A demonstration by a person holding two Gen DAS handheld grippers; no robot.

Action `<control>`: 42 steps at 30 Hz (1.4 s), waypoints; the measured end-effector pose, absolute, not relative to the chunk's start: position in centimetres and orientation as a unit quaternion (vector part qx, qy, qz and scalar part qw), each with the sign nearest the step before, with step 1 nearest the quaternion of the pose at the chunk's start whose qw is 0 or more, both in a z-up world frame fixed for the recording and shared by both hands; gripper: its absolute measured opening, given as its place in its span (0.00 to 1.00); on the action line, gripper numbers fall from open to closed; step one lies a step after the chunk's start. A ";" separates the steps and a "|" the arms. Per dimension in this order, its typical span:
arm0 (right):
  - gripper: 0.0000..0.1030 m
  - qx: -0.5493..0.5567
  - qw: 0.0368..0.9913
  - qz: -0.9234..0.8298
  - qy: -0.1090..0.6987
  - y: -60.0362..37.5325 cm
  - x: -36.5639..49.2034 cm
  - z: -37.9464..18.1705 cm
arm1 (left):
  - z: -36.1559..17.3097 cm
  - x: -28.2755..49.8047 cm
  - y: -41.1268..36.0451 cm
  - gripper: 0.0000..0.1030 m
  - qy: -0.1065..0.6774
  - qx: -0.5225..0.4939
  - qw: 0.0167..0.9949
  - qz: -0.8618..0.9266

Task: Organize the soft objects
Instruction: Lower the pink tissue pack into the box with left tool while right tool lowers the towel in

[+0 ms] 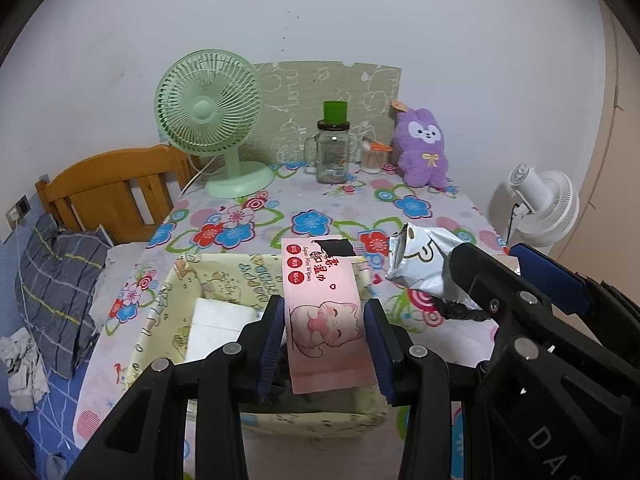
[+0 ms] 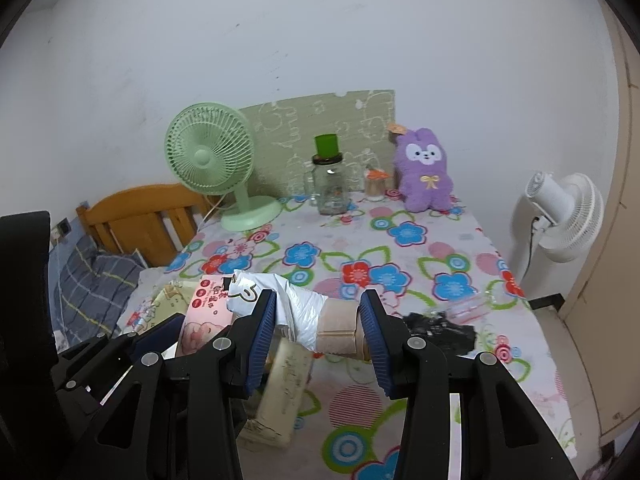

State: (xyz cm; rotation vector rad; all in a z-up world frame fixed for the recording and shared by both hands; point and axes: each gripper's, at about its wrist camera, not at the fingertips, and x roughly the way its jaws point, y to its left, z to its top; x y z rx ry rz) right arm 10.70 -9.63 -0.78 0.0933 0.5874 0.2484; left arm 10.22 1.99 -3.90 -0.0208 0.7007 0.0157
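Both grippers are gripping something. My left gripper [image 1: 325, 334] is clamping a pink wet-wipes pack [image 1: 324, 312] between its blue pads, and it is holding the pack slanted above the open fabric storage box [image 1: 160, 312] at the near edge of the desk [image 1: 340, 208]; the pack's far end is reaching out past the box's far rim. A white folded item [image 1: 218, 328] is lying inside the box, to the left of the pack. My right gripper [image 2: 318, 336] is squeezing a silvery-white pouch [image 2: 296, 312] with a beige band, carrying it just right of the box and beside the wipes. On the flowered cloth under and right of that pouch, a black crumpled thing [image 2: 440, 328] is lying. Farther back, a purple plush rabbit [image 1: 422, 148] is sitting against the wall, with a glass jar with a green cap [image 1: 331, 148] and a green desk fan [image 1: 212, 120] to its left.
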 end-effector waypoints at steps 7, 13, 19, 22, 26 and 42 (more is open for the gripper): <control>0.46 0.036 0.945 0.138 0.296 -7.1 11.8 -1.4 | -4.6 10.9 4.2 0.40 0.349 -0.011 0.937 0.021; 0.46 0.029 0.940 0.153 0.305 -5.0 12.8 -2.3 | -5.5 11.6 6.0 0.40 0.356 -0.009 0.934 0.034; 0.46 0.019 0.935 0.165 0.315 -3.2 13.8 -3.2 | -6.5 12.2 7.5 0.40 0.366 -0.009 0.929 0.044; 0.46 0.016 0.932 0.169 0.320 -2.5 14.2 -3.7 | -7.0 12.5 8.2 0.40 0.372 -0.010 0.927 0.048; 0.46 0.012 0.928 0.177 0.329 -1.4 14.9 -4.3 | -7.8 12.9 9.1 0.40 0.380 -0.005 0.923 0.054; 0.58 0.008 0.912 0.212 0.352 1.4 17.0 -6.3 | -9.3 13.7 11.4 0.41 0.397 -0.020 0.915 0.063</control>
